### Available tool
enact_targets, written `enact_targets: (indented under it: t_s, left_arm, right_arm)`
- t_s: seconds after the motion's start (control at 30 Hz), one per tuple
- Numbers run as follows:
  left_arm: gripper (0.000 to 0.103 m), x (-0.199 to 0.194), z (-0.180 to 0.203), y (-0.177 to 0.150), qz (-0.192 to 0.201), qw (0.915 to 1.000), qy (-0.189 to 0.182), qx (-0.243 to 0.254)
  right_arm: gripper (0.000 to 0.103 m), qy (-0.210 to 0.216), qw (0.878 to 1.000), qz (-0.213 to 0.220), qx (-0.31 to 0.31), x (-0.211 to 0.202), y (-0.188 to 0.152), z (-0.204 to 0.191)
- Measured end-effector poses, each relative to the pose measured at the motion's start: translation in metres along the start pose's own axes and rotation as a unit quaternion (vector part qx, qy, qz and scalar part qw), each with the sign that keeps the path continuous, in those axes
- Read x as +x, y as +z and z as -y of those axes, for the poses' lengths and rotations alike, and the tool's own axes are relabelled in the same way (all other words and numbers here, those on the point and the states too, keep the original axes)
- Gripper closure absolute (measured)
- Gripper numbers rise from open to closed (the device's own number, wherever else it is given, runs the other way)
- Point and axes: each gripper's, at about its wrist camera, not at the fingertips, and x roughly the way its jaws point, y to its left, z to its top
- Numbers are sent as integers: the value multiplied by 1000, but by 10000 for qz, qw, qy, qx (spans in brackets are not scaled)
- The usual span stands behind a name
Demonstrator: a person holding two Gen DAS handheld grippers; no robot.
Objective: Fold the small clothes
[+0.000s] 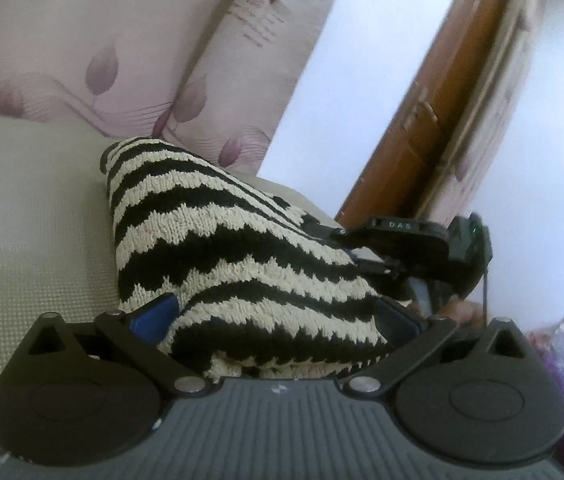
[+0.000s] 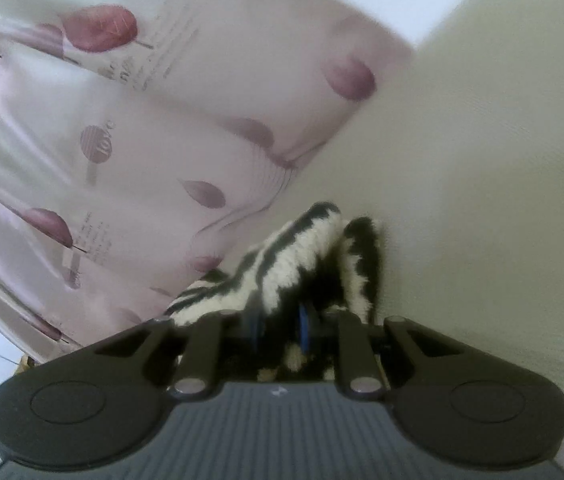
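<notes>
A small knit garment with black and cream zigzag stripes hangs lifted above a cream surface. My left gripper has its blue-padded fingers spread wide, with a thick bunch of the knit between them. The right gripper shows at the knit's far right edge in the left wrist view. In the right wrist view the right gripper is shut on a fold of the same knit, which drapes forward over its fingers.
A pale pink curtain with purple petal prints hangs behind; it also shows in the right wrist view. A brown wooden door stands at the right. The cream surface stretches to the right.
</notes>
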Motion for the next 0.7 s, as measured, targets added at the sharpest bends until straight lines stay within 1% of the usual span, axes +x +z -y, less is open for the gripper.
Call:
enact_targets:
  t_s: [0.07, 0.13, 0.2, 0.23, 0.27, 0.3, 0.33, 0.4, 0.43, 0.47, 0.5, 0.53, 0.6, 0.67, 0.7]
  left_arm:
    - [0, 0, -2, 0, 0, 10000, 10, 20]
    - [0, 1, -3, -1, 3, 10000, 4, -8]
    - [0, 0, -6, -1, 15, 10000, -6, -81]
    - [0, 1, -5, -1, 31, 9999, -21, -111]
    - [0, 1, -6, -2, 50, 9999, -45, -148]
    - [0, 1, -7, -2, 64, 9998, -49, -172]
    - [0, 1, -8, -3, 72, 9998, -46, -179]
    - [0, 1, -6, -4, 82, 9999, -15, -134]
    - [0, 1, -4, -5, 81, 9999, 9, -100]
    - [0, 1, -3, -5, 81, 9999, 28, -72]
    - [0, 1, -1, -5, 82, 9999, 50, -55]
    - [0, 0, -1, -5, 88, 9999, 56, -63]
    - [0, -3, 0, -5, 95, 9999, 33, -107]
    - [0, -5, 0, -5, 73, 9999, -13, -99]
    - [0, -5, 1, -6, 60, 9999, -21, -91]
  right_arm:
    - [84, -120, 9998, 5, -176, -3, 6, -6]
    - [83, -133, 9996, -57, -242, -7, 12, -13]
    - [78, -50, 9984, -90, -562, -18, 11, -30]
    - [64, 27, 9974, -187, -700, -25, 7, -40]
    - [40, 62, 9964, -258, -811, -33, 1, -46]
    - [27, 108, 9948, -307, -962, -39, -7, -52]
    - [10, 130, 9927, -383, -1135, -44, -16, -58]
    - [9, -79, 9872, -565, -1492, -46, -32, -68]
    - [11, -164, 9840, -632, -1658, -45, -40, -71]
    - [31, -220, 9798, -769, -1833, -39, -47, -74]
    - [55, -452, 9752, -901, -1970, -31, -52, -76]
    - [82, -733, 9715, -922, -2055, -27, -55, -75]
    - [86, -451, 9801, -620, -1830, -41, -49, -69]
    - [89, -419, 9829, -310, -1765, -59, -43, -70]
    - [89, -359, 9834, -282, -1758, -65, -42, -69]
